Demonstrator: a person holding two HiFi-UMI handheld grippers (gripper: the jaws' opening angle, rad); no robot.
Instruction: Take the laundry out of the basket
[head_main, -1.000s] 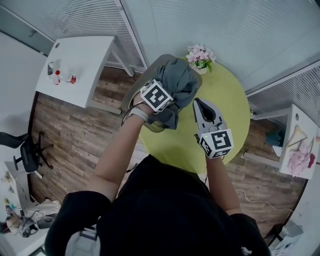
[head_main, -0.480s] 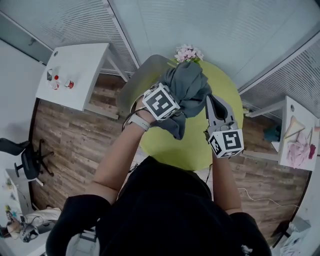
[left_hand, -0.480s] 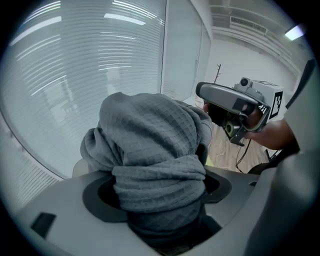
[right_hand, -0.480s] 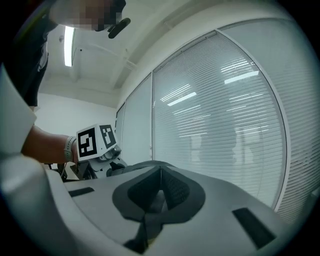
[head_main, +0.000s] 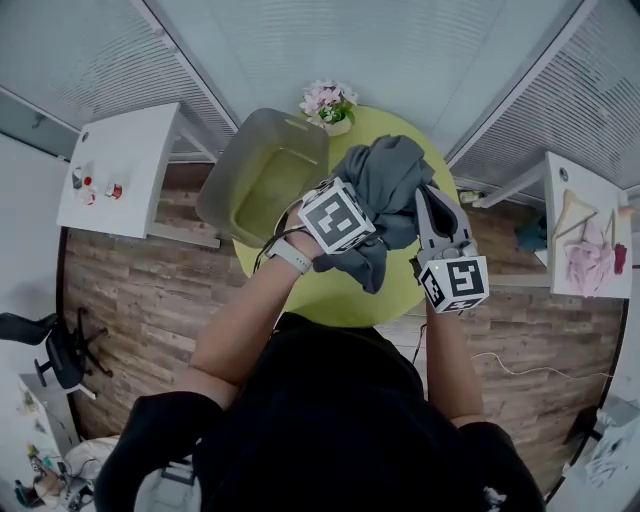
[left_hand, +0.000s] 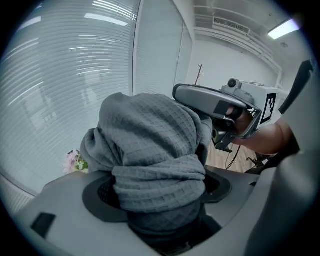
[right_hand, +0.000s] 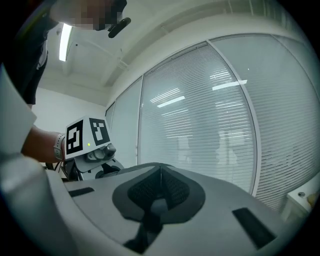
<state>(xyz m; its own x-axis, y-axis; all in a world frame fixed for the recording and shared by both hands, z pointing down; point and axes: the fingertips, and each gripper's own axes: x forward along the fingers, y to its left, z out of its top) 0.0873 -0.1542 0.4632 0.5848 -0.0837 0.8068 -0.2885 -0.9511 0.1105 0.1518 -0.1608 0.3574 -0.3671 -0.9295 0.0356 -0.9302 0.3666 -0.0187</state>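
Cloth (head_main: 390, 180) clamped in left gripper (left_hand: 157, 200) has come out of the basket (head_main: 222, 185), which looks emptied; right gripper (right_hand: 159, 192) is closed on nothing.

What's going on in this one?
A person is emptying a laundry basket with two handheld grippers. The left gripper is clamped on a bunched grey cloth, held above the green round table, clear of the basket, which looks empty. The right gripper is shut on nothing, beside the cloth.
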